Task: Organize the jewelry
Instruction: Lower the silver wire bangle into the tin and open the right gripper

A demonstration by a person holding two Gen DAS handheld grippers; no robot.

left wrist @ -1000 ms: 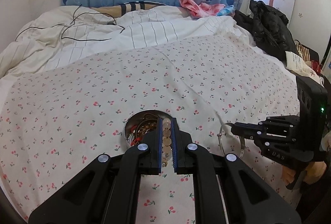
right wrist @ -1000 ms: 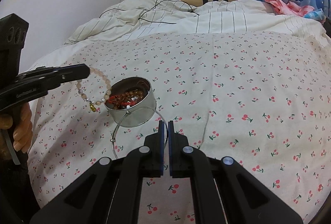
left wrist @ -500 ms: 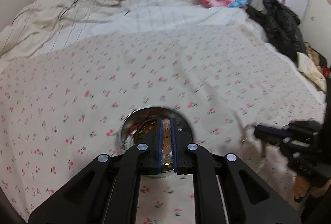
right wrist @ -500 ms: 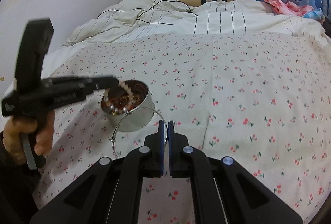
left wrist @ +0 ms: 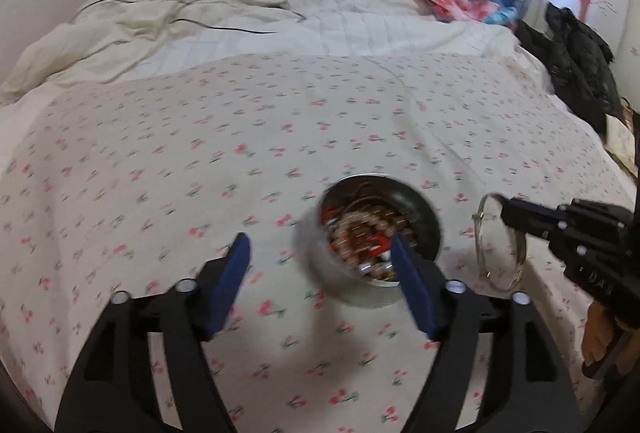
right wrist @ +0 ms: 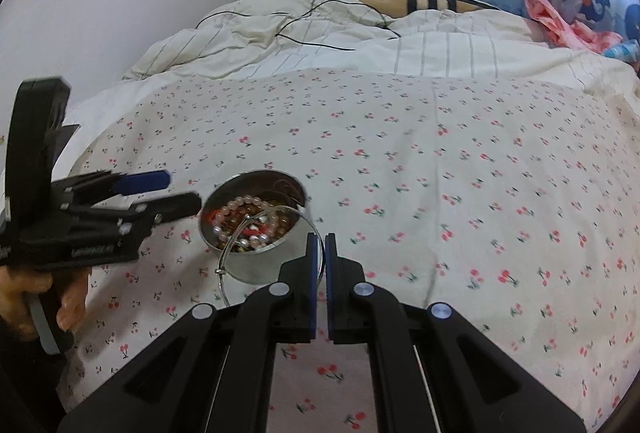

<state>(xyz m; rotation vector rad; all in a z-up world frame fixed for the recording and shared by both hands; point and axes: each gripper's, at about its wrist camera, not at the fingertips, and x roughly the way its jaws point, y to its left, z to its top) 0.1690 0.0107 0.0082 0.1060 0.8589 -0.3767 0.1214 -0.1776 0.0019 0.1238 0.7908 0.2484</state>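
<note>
A round metal tin (left wrist: pixel 352 285) (right wrist: pixel 260 261) stands on the cherry-print bedsheet and holds several bead bracelets. A pale pink bead bracelet (right wrist: pixel 246 203) lies on top inside it. My left gripper (left wrist: pixel 318 245) (right wrist: pixel 182 189) hangs just left of the tin's rim. Its jaws are opening wide and nothing is between the pads. My right gripper (right wrist: pixel 323 245) (left wrist: pixel 508 211) is shut on a thin silver wire bangle (right wrist: pixel 219 270) (left wrist: pixel 477 237). The bangle hangs beside the tin, and its loop reaches over the near rim.
The cherry-print sheet (right wrist: pixel 440 173) covers the near bed. A rumpled white duvet (right wrist: pixel 320 41) with a black cable lies behind it. Dark clothing (left wrist: pixel 576 65) is piled at the bed's right edge. A person's hand (right wrist: pixel 68 305) holds the left gripper's handle.
The left gripper carried the pink bead bracelet down over the tin and opened, and the bracelet now lies inside. The right gripper with the bangle moved closer to the tin.
</note>
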